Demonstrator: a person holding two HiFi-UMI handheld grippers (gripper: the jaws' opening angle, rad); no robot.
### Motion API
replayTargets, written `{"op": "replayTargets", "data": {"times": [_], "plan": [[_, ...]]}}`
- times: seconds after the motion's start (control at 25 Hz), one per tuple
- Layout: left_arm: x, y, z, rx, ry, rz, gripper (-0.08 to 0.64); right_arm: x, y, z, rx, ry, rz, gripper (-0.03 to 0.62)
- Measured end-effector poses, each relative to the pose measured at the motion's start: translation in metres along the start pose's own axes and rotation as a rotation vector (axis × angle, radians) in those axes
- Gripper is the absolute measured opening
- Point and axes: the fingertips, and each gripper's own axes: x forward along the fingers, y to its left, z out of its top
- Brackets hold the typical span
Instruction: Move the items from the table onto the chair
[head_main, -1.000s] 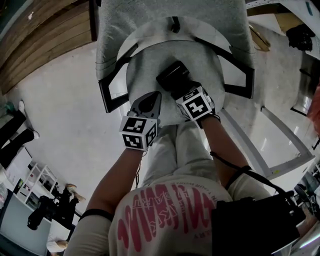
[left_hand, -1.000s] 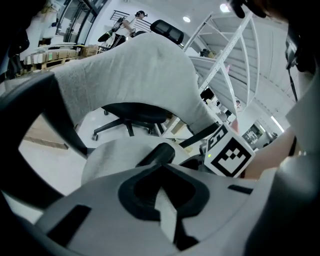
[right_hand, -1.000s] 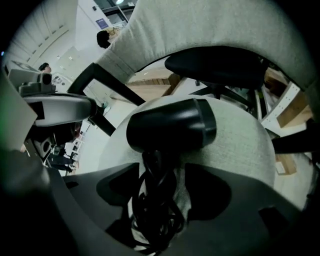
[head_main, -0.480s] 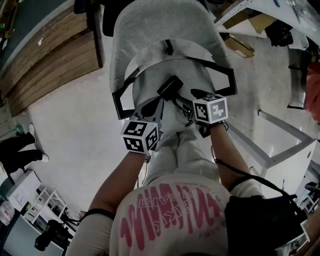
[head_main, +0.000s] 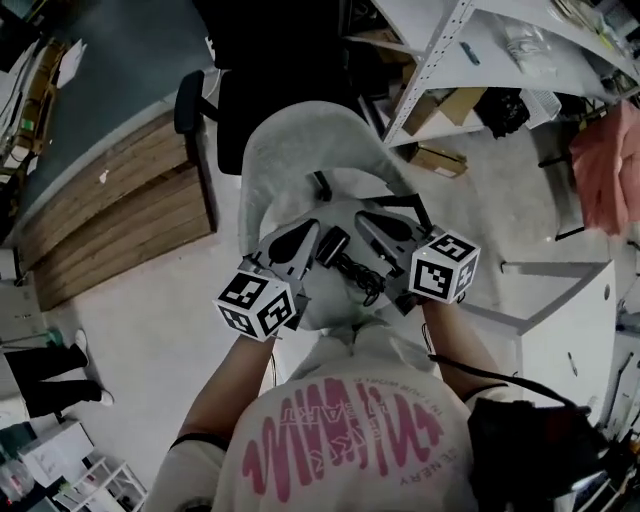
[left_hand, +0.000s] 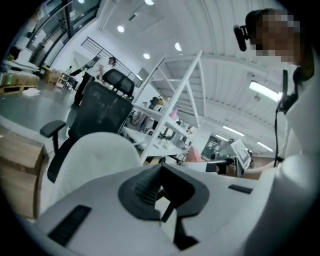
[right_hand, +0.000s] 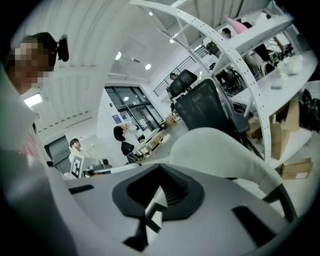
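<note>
A light grey chair stands in front of me. On its seat lies a black item with a dark cable trailing from it. Both grippers hang above the seat, apart from the item. My left gripper is at its left with the jaws together and nothing in them. My right gripper is at its right; its jaws have just closed, with nothing between them. The left gripper and the right gripper each look over the chair's back into the room.
A black office chair stands behind the grey one. A stack of wooden boards lies at the left. White shelving with cardboard boxes is at the back right, and a white table at the right. A bystander's legs show far left.
Both grippers have risen from the seat. The right one let go of the black item, which stays on the seat, and shut. The head view has tipped up toward the shelving.
</note>
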Motion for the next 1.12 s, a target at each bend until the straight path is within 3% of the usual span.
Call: {"op": "replayTargets", "data": {"times": [0.2, 0.44, 0.68, 0.88, 1.12], "plan": [[-0.021, -0.035, 0.059, 0.061, -0.058, -0.120, 0.009, -0.032, 0.048, 0.040, 0.008, -0.067, 0.071, 0.012], [-0.027, -0.059, 0.096, 0.106, -0.122, -0.209, 0.009, -0.067, 0.054, 0.067, -0.105, -0.140, -0.001, 0.014], [-0.013, -0.066, 0.094, 0.140, -0.092, -0.190, 0.008, -0.099, 0.047, 0.081, -0.173, -0.218, -0.086, 0.014], [-0.001, -0.101, 0.093, 0.162, -0.091, -0.286, 0.008, -0.130, 0.038, 0.074, -0.190, -0.242, -0.168, 0.014], [0.025, -0.147, 0.072, 0.194, -0.013, -0.379, 0.008, -0.187, 0.020, 0.062, -0.164, -0.311, -0.278, 0.014]]}}
